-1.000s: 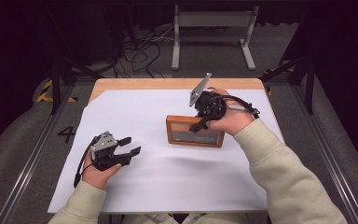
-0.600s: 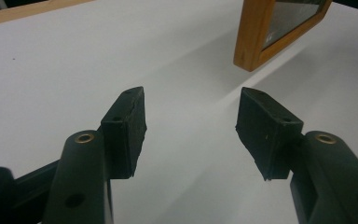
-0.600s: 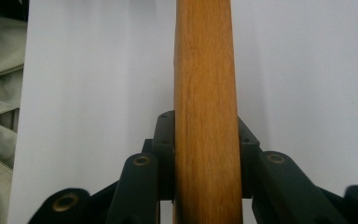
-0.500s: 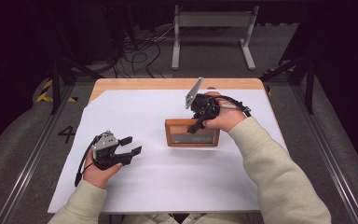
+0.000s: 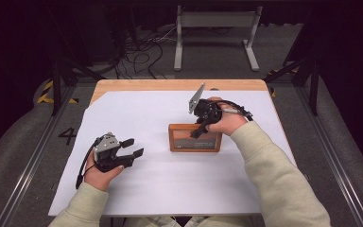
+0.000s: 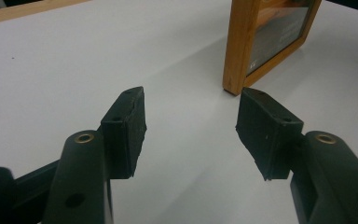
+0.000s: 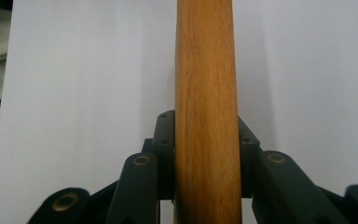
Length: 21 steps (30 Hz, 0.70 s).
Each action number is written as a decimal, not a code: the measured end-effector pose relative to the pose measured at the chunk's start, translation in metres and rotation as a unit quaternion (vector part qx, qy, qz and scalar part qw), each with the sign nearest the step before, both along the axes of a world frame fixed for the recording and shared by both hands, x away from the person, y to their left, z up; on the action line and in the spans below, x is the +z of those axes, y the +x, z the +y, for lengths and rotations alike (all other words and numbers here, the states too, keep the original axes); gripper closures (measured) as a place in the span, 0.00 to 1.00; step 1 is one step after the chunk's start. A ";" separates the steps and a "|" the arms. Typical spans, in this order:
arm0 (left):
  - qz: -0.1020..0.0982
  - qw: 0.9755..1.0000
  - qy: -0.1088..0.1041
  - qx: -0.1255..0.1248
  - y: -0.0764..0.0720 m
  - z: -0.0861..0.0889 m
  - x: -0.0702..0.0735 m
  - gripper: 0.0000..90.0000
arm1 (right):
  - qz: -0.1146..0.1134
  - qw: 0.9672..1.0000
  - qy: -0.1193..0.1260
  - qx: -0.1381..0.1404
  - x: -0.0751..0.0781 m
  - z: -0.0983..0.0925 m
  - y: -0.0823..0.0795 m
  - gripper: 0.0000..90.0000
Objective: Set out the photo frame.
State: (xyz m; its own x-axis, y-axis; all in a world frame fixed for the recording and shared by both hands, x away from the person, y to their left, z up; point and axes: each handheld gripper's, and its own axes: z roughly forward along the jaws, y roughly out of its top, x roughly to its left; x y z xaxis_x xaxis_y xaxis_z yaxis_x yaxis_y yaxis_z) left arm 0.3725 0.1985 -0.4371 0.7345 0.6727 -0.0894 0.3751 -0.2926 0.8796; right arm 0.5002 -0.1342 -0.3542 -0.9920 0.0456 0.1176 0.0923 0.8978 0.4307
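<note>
A wooden picture frame (image 5: 183, 140) stands on its long edge mid-table, its glass front facing the person. My right gripper (image 5: 199, 131) comes down on its top edge from behind and is shut on the frame. In the right gripper view the wooden edge (image 7: 207, 79) runs straight up between the right gripper's (image 7: 206, 140) two jaws. My left gripper (image 5: 134, 147) rests open at the table's left front, held in a hand and pointing right. In the left gripper view the left gripper (image 6: 191, 126) holds nothing, and the frame's corner (image 6: 237, 51) stands just beyond its right jaw.
A white sheet (image 5: 160, 189) covers most of the wooden table (image 5: 170, 85). Beyond the far edge, a grey metal stand (image 5: 216, 28) and loose cables (image 5: 142, 47) lie on the dark floor. Rails (image 5: 33, 156) run along both sides of the table.
My right gripper has brought the frame slightly nearer the person and a touch to the left. The left gripper has stayed put, open.
</note>
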 end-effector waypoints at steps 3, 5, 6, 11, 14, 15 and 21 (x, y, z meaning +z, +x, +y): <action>-0.001 1.000 0.000 -0.002 0.000 0.000 0.000 0.47 | -0.002 1.000 0.002 0.003 -0.001 -0.002 0.002 0.78; -0.002 1.000 0.001 -0.002 0.000 0.000 0.000 0.47 | -0.005 1.000 0.004 0.004 -0.002 -0.003 0.003 0.78; -0.001 1.000 0.001 -0.001 0.000 -0.001 0.000 0.47 | -0.008 1.000 0.004 0.004 -0.002 -0.002 0.003 0.78; -0.002 1.000 0.002 -0.002 0.000 -0.001 0.000 0.48 | -0.024 1.000 0.002 -0.013 -0.001 -0.003 0.005 0.77; -0.001 1.000 0.002 -0.002 0.000 -0.001 0.000 0.48 | -0.026 0.999 0.009 -0.031 -0.001 -0.006 0.007 0.74; 0.001 1.000 0.000 -0.002 0.000 -0.001 -0.001 0.47 | -0.034 0.999 0.012 -0.039 -0.002 -0.007 0.008 0.70; 0.002 1.000 0.001 0.001 0.001 -0.001 -0.001 0.45 | -0.062 0.994 0.015 -0.089 -0.006 -0.012 0.010 0.47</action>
